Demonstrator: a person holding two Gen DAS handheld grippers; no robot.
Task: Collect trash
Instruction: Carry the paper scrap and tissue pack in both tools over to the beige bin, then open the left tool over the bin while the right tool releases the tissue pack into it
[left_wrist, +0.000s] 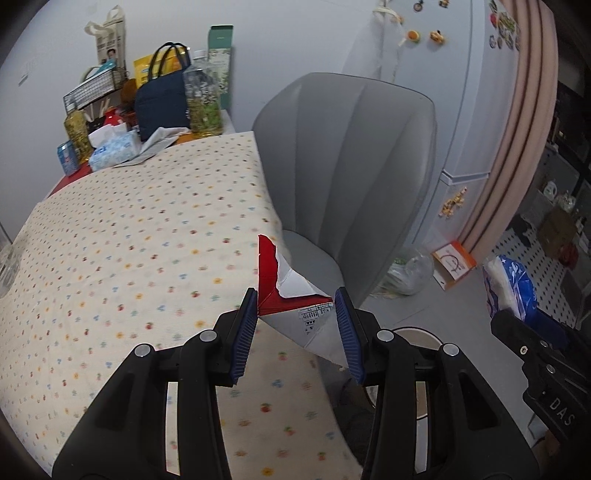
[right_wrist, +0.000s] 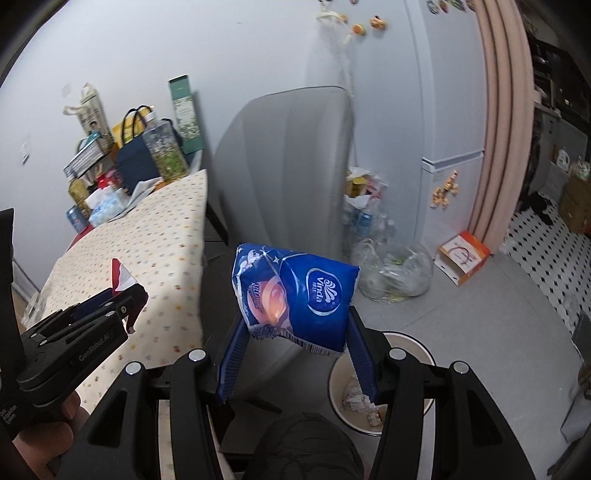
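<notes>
My left gripper (left_wrist: 295, 306) is shut on a torn red and white paper carton (left_wrist: 291, 291), held over the table's right edge; it also shows in the right wrist view (right_wrist: 123, 278). My right gripper (right_wrist: 295, 347) is shut on a blue Vinda tissue pack (right_wrist: 295, 295), held in the air above the floor; the pack shows at the right of the left wrist view (left_wrist: 511, 288). A white waste bin (right_wrist: 413, 343) with crumpled paper inside stands on the floor below the right gripper. Its rim shows between the left fingers (left_wrist: 417, 332).
The table (left_wrist: 129, 251) has a dotted cream cloth. Its far end holds a tissue box (left_wrist: 114, 147), a dark bag (left_wrist: 162, 103), bottles and a rack. A grey chair (left_wrist: 351, 177) stands beside the table. A clear plastic bag (right_wrist: 391, 269), an orange box (right_wrist: 463, 258) and a fridge (right_wrist: 443, 110) are beyond.
</notes>
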